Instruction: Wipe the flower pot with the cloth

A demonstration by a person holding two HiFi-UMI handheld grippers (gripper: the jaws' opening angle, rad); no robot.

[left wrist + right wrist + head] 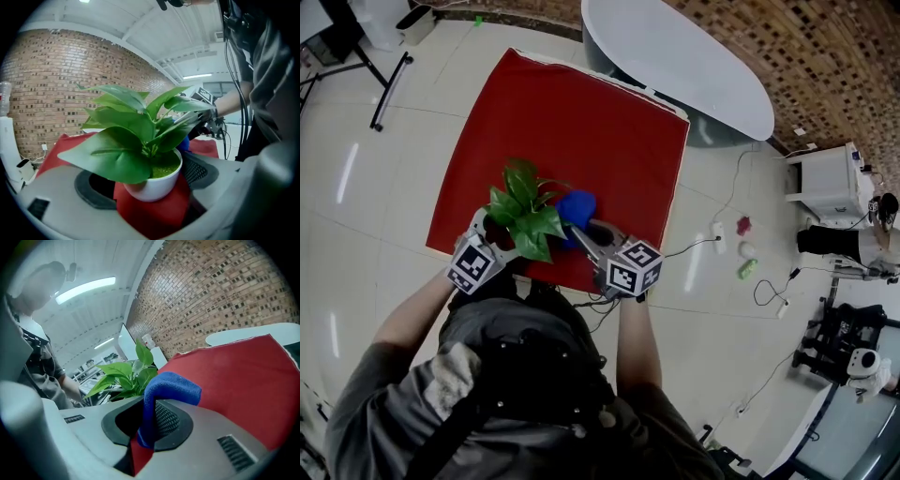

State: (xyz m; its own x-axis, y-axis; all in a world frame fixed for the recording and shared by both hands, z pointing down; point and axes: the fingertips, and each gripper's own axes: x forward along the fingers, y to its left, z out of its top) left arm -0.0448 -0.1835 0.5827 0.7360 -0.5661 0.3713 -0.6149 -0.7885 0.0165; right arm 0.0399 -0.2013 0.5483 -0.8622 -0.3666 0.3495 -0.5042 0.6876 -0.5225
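Observation:
A small white flower pot [154,183] with a broad-leaved green plant [525,214] sits clamped between the jaws of my left gripper [149,192], lifted a little above the red cloth-covered table [572,131]. My right gripper [146,427] is shut on a blue cloth [161,397], which folds over its right jaw. In the head view the blue cloth [577,208] is right beside the plant, on its right side, near the table's front edge. The pot itself is hidden under the leaves in the head view.
A white oval table [684,56] stands beyond the red one. Cables and a power strip [718,234] lie on the tiled floor to the right, with small coloured items [746,253]. A white cabinet [830,183] stands at the far right.

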